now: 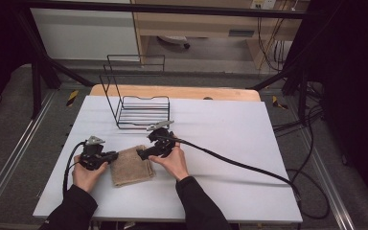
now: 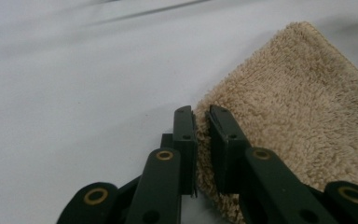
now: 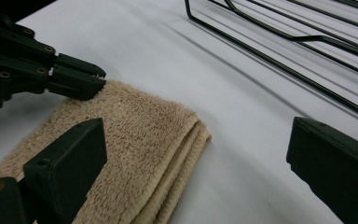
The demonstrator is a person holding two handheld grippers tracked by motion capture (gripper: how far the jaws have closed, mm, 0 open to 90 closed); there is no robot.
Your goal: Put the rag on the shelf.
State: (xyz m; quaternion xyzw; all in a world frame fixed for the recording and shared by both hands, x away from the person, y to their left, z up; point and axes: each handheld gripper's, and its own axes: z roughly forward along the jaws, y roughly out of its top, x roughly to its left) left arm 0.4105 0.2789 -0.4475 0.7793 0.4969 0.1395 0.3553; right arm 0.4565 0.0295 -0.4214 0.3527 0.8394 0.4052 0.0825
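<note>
We find a folded tan towel (image 1: 131, 166) lying flat on the white counter (image 1: 230, 139), toward the near left part of it, in front of a black wire rack (image 1: 141, 108) that stands farther back. The towel and the rack are apart, with bare counter between them.

The left gripper (image 1: 113, 155) sits at the towel's left edge, held low to the counter by the person's left hand (image 1: 87, 175). In the left gripper view its fingers (image 2: 185, 135) are nearly together, with a thin edge of the towel (image 2: 298, 107) pinched in the narrow gap between them. We read this as a grip on the towel's edge. In the right gripper view, the same gripper (image 3: 101, 79) meets the towel (image 3: 135, 140) at its far left corner.

The right gripper (image 1: 140, 154) is held by the person's right hand (image 1: 173, 162) at the towel's far right corner, pointing left toward the other gripper. In the right gripper view its fingers (image 3: 70, 168) stand wide apart: one hangs over the towel's top surface, the other over bare counter to the right of the folded edge. Nothing is clasped between them. We cannot tell whether the finger over the towel touches the cloth.

The towel's layered folded edge faces the rack (image 3: 307, 51) in that view. A black cable (image 1: 239, 165) trails from the right gripper across the counter to the right edge.
</note>
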